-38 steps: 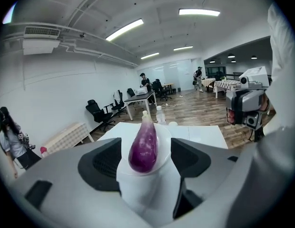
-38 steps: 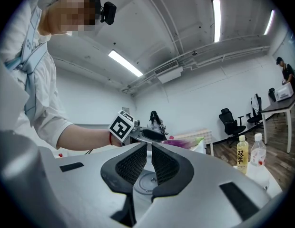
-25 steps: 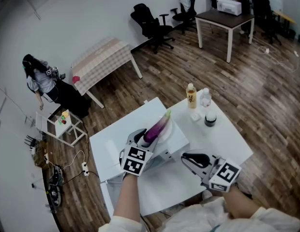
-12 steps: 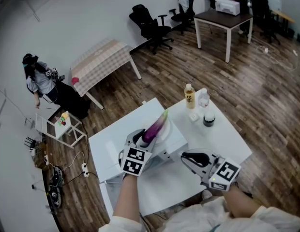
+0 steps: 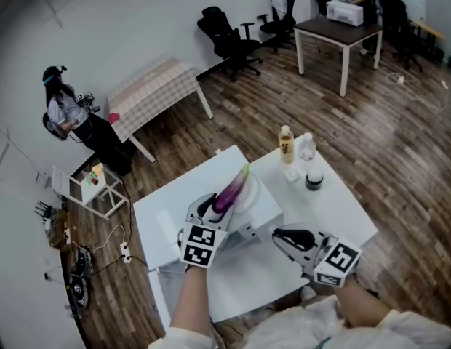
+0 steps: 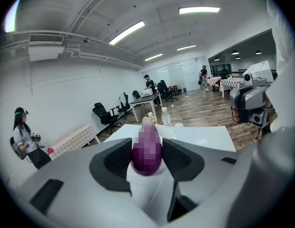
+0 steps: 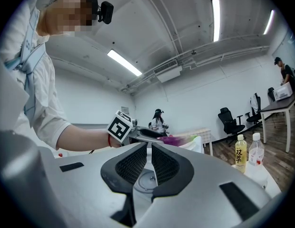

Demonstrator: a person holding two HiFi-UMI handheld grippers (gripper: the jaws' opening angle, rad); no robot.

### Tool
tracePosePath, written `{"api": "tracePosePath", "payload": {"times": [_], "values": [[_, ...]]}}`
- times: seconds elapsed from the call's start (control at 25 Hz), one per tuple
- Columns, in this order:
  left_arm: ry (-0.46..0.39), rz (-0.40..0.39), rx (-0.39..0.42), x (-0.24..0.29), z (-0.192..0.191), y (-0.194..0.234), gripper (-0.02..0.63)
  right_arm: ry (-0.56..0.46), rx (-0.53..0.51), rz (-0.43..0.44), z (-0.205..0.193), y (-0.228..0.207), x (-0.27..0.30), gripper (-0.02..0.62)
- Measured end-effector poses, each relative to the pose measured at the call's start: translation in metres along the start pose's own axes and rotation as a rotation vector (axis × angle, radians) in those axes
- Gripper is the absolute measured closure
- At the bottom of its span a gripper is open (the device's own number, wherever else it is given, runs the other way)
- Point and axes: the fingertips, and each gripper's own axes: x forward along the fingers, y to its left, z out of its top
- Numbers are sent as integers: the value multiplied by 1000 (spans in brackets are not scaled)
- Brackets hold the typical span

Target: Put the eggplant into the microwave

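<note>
Honestly, little has changed in the last second: our left gripper (image 5: 215,205) still presses its pads on the purple eggplant (image 5: 231,189), just over the top of the white microwave (image 5: 268,208). Our right gripper (image 5: 287,236) waits near, jaws almost together on nothing. So the eggplant is not yet inside.

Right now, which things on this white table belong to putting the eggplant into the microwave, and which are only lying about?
For the job:
- eggplant, gripped in the left tongs
- white microwave on the table

Lying about:
- yellow drink bottle
- clear bottle
- small dark-lidded container
- right tongs, shut and empty
</note>
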Motion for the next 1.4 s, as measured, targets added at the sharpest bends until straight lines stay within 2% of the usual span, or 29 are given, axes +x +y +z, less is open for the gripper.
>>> {"api": "tracePosePath", "payload": {"times": [0.44, 1.4], "values": [[-107, 71, -96, -43, 3, -4, 407, 15, 0, 38, -3, 14, 7, 560], [-156, 195, -255, -128, -33, -31, 408, 54, 1, 132, -11, 51, 19, 560]]}}
